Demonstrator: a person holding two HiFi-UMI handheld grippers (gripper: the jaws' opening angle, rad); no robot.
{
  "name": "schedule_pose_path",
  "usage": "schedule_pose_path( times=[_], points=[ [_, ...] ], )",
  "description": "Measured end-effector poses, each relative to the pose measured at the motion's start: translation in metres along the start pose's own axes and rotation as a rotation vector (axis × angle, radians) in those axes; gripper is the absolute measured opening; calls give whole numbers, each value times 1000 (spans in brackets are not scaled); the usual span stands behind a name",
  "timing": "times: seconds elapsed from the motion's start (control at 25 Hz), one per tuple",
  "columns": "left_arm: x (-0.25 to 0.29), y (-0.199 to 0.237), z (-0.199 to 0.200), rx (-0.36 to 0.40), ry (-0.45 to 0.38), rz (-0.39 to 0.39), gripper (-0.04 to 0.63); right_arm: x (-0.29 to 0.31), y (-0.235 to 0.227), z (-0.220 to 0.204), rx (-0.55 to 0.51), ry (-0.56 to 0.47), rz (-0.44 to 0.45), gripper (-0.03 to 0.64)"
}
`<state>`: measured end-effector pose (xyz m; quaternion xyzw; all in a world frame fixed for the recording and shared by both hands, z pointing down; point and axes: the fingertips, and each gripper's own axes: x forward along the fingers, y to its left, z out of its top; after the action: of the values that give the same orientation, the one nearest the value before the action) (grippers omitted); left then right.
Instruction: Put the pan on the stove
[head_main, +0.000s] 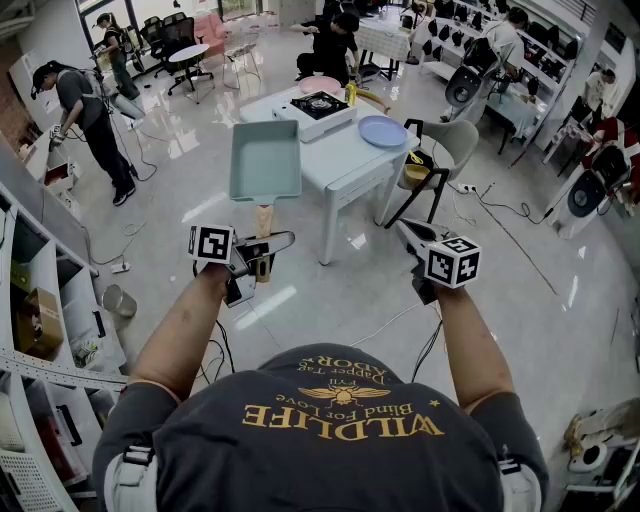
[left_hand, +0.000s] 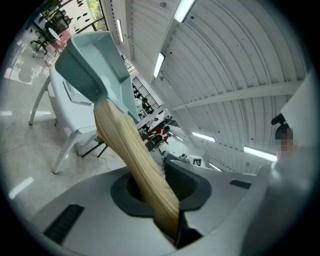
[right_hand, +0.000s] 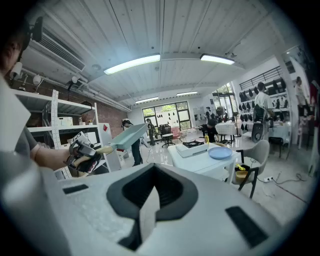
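Head view: left tongs (head_main: 264, 250) clamped on the wooden handle (head_main: 263, 222) of the teal square pan (head_main: 265, 160). Pan held about level in the air over the floor, at the near edge of the white bench (head_main: 345, 162). Stove (head_main: 318, 107) sits at the bench's far end, blue plate (head_main: 383, 131) just beside it. Right tongs (head_main: 404, 232) held out on the right, nothing in them. Chair (head_main: 452, 143) at the bench's right side

Left gripper view: jaws pressed on the handle (left_hand: 136, 160), pan (left_hand: 90, 60) sticking up and away, leaning left

Right gripper view: right tongs (right_hand: 150, 202) jaws together, empty. Pan (right_hand: 128, 135) in the left tongs (right_hand: 82, 154) at left, well apart from stove (right_hand: 193, 146) and plate (right_hand: 219, 152) on the bench (right_hand: 200, 162)
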<state>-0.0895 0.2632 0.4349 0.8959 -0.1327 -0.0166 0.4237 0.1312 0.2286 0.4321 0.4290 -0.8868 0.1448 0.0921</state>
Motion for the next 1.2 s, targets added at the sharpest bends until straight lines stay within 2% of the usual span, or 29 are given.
schedule_pose_path(
  times=[0.56, 0.72, 1.04, 1.2],
  points=[
    [29, -7, -1, -19, -11, 2, 71, -9, -22, 1, 10, -10, 31, 0],
    [44, -13, -1, -31, -24, 5, 71, -18, -32, 5, -6, -13, 44, 0],
    [85, -29, -6, -9, -43, 40, 71, -50, -62, 8, -39, -9, 83, 0],
    [117, -46, -15, -62, -62, -2, 71, -67, -83, 8, -38, -7, 97, 0]
  ],
)
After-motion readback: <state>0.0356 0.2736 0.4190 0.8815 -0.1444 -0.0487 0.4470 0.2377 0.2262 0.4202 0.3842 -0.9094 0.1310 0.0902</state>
